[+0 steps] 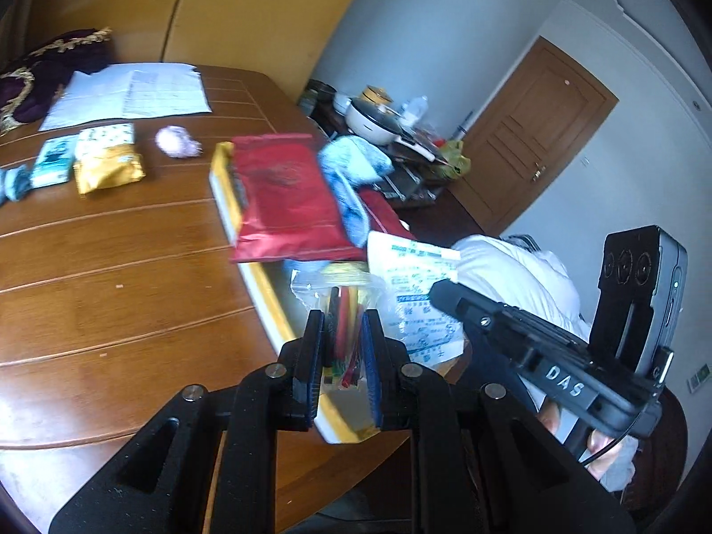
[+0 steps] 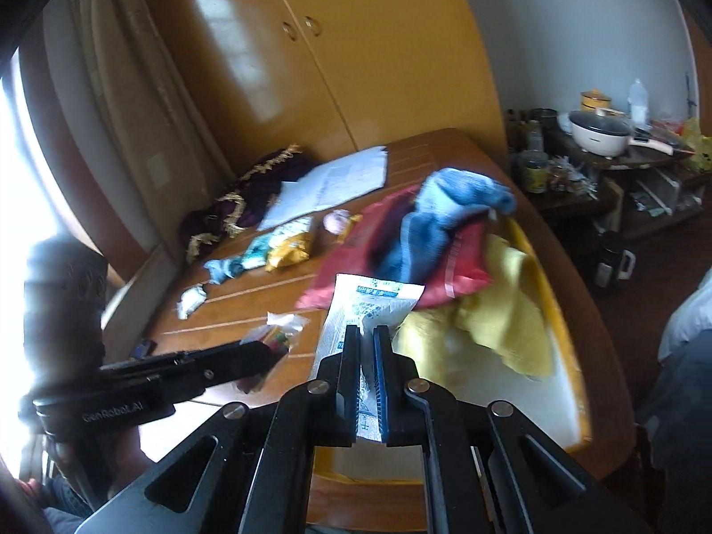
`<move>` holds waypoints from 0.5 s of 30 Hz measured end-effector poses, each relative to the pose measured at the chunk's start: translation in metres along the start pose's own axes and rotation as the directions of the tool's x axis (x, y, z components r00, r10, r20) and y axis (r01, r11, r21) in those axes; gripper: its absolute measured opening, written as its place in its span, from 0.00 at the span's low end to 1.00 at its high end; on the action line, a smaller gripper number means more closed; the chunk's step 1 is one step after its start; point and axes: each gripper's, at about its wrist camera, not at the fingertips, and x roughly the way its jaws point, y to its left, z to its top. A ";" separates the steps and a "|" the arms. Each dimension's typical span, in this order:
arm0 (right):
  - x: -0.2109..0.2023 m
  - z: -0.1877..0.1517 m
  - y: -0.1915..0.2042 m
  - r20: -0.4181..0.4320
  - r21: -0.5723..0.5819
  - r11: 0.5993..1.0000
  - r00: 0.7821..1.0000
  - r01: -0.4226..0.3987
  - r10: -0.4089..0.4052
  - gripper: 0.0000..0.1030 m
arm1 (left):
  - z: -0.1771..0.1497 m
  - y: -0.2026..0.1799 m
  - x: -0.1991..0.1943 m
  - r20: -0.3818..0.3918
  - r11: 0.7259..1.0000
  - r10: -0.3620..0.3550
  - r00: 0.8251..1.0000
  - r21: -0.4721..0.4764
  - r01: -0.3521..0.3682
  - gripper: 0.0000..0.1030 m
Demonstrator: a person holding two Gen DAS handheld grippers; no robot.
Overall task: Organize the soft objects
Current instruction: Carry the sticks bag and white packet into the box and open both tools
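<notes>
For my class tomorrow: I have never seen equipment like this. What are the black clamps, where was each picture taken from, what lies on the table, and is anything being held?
There is no robot here. A person holds a two-finger clamp in each hand, and each clamp carries a wide-angle camera looking along its fingers. One picture comes from the left gripper, the other from the right gripper. The left is shut on a clear bag of coloured sticks; the right is shut on a white printed packet. On the wooden table lie a red bag, a blue cloth, a yellow cloth in a yellow-rimmed tray, a gold packet and papers.
</notes>
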 end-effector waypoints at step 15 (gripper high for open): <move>0.031 -0.017 -0.035 -0.111 0.030 0.989 0.983 0.148 -0.144 0.08 | -0.011 -0.022 0.068 -0.104 0.994 0.097 0.990 0.065 -0.091 0.14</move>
